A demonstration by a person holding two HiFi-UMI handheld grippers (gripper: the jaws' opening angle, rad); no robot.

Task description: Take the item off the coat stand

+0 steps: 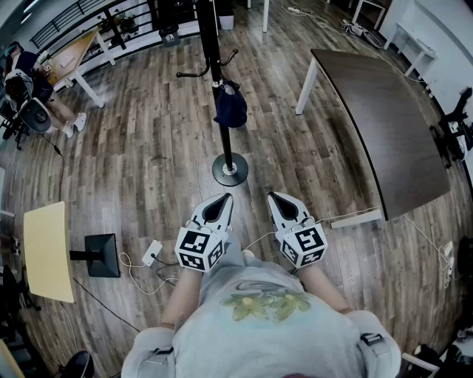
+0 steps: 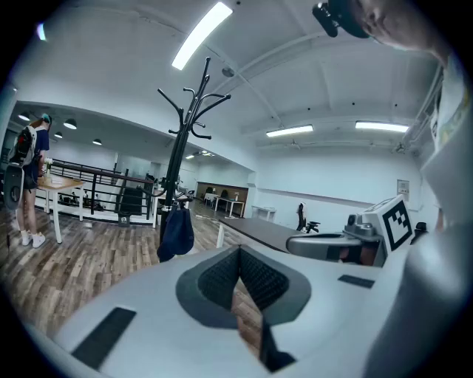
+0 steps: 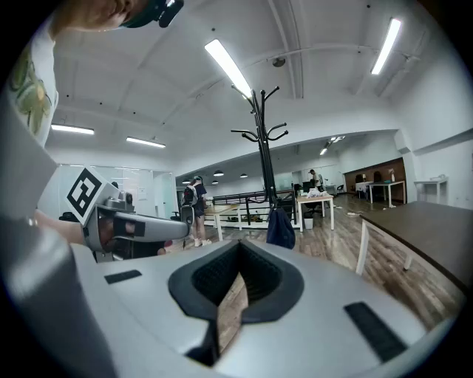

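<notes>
The floor [image 1: 148,155] is grey-brown wood plank and runs the whole open office. A black coat stand [image 1: 223,144] rises from a round base in the middle of it. A dark blue bag [image 1: 230,108] hangs from a low hook and rests against the pole, well above the base. To the right stands a long dark-topped table [image 1: 384,125] on white legs. To the left is a small pale wooden tabletop [image 1: 47,252] with a black square foot beside it. A white power strip [image 1: 152,252] trails cables over the boards. At the far left a person [image 1: 22,77] is at a white-legged desk [image 1: 77,52] in front of a black railing [image 1: 81,18].

The person holding the tools has them side by side, low and close to the body, well short of the stand. The left gripper [image 1: 222,198] has its jaws closed with nothing between them. The right gripper [image 1: 275,196] is clenched too, also empty. The bag hangs untouched, between the lines of the two tools and farther off.

From above, the stand's base, the floor cables and the wearer's pale shirt are plain, but the upper hooks are cut off. The gripper views show the curved hooks at the top of the stand, the white ceiling with long strip lights [image 2: 201,35], and the distant person standing with a backpack. Each gripper view also catches the other tool's marker cube at its edge.
</notes>
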